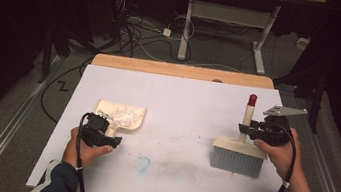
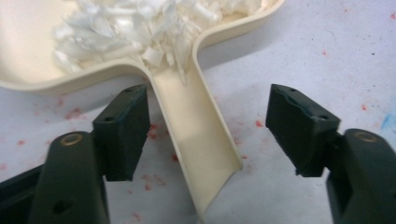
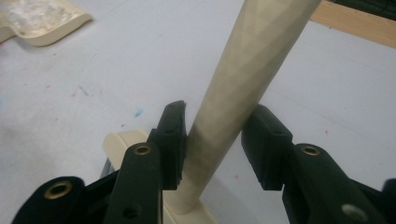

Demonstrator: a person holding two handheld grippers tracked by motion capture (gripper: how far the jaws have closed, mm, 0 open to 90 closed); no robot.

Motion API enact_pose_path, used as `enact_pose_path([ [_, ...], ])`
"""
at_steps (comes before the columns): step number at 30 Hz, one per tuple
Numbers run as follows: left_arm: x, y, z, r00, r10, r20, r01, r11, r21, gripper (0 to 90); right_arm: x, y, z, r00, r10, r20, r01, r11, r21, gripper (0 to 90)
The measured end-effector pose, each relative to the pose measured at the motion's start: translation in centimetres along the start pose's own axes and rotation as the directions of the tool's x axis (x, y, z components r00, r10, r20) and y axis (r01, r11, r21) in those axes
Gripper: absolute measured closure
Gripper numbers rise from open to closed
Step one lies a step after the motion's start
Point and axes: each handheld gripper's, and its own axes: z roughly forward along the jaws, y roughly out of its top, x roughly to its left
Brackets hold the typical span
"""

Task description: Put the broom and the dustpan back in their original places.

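Left gripper [image 2: 205, 135] sat with jaws spread wide, one on each side of the cream dustpan handle [image 2: 198, 140], touching neither side as far as the left gripper view showed. Handle ran straight up the gap between the pads and out to the dustpan [image 2: 28, 70], which lay flat on the white sheet. Pan was loaded with a heap of white shredded scraps [image 2: 140, 28], some spilling down into the neck of the handle. Seen from above, same gripper [image 1: 98, 134] hung at the near left of the table, held in the left hand [image 1: 81, 148], dustpan [image 1: 120, 115] just beyond it.

Right gripper [image 3: 215, 140] was clamped on the brush handle [image 3: 243, 88], left pad pressed flat to it, right pad right up against it too, though contact on that side was a bit hard to call from the angle. Handle stood upright, slightly tilted, rising from the cream brush head [image 3: 119, 140] below the jaws. From the high view, right gripper [image 1: 257, 128] gripped the brush [image 1: 238, 153] low on the handle, red cap [image 1: 252, 100] on top, grey bristles [image 1: 236, 162] down on the sheet. Right hand [image 1: 279, 154] wrapped behind it.

Brush and dustpan stood well apart, faint blue smudge [image 1: 143, 163] on the white sheet [image 1: 182, 103] between them, nearer the front edge. Wooden table edge [image 1: 182, 71] showed past the sheet at the far side.
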Motion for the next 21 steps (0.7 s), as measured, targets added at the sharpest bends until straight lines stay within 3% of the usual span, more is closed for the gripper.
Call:
enact_pose_path([
  [3, -0.2, -0.2, -0.5, 0.9984, 0.053, -0.016, -0.055, 0.9943, -0.091, 24.2, 0.0, 0.3, 1.4, 0.9987, -0.008, 0.051, 0.007, 1.000, 0.012, 59.7],
  [5, -0.3, -0.3, -0.7, 0.9965, 0.081, -0.024, -0.083, 0.9847, -0.153, 23.2, 0.0, 0.5, 2.2, 0.9969, -0.005, 0.078, 0.004, 1.000, 0.011, 55.9],
  [7, -0.5, -0.3, -0.9, 0.9926, 0.115, -0.039, -0.120, 0.9721, -0.201, 20.7, 0.0, 0.6, 2.8, 0.9906, -0.002, 0.137, 0.000, 1.000, 0.009, 53.7],
  [9, -0.8, -0.3, -1.2, 0.9886, 0.139, -0.057, -0.149, 0.9598, -0.238, 20.7, 0.0, 0.6, 3.1, 0.9913, -0.007, 0.131, 0.012, 0.999, -0.036, 51.9],
  [12, -1.0, -0.3, -1.6, 0.9836, 0.167, -0.069, -0.179, 0.9439, -0.277, 20.4, 0.3, 0.8, 3.1, 0.9837, -0.039, 0.176, 0.050, 0.997, -0.058, 49.9],
  [15, -1.3, -0.3, -1.8, 0.9787, 0.193, -0.070, -0.205, 0.9338, -0.293, 20.4, 0.6, 0.7, 2.8, 0.9838, -0.047, 0.173, 0.065, 0.993, -0.100, 45.7],
  [17, -1.7, -0.4, -1.8, 0.9738, 0.211, -0.085, -0.227, 0.9228, -0.312, 20.2, 0.8, 0.6, 2.5, 0.9813, -0.047, 0.187, 0.071, 0.990, -0.125, 43.9],
  [21, -2.2, -0.5, -1.8, 0.9697, 0.225, -0.096, -0.244, 0.9142, -0.324, 18.7, 1.2, 0.4, 1.7, 0.9829, -0.047, 0.178, 0.080, 0.980, -0.182, 38.7],
])
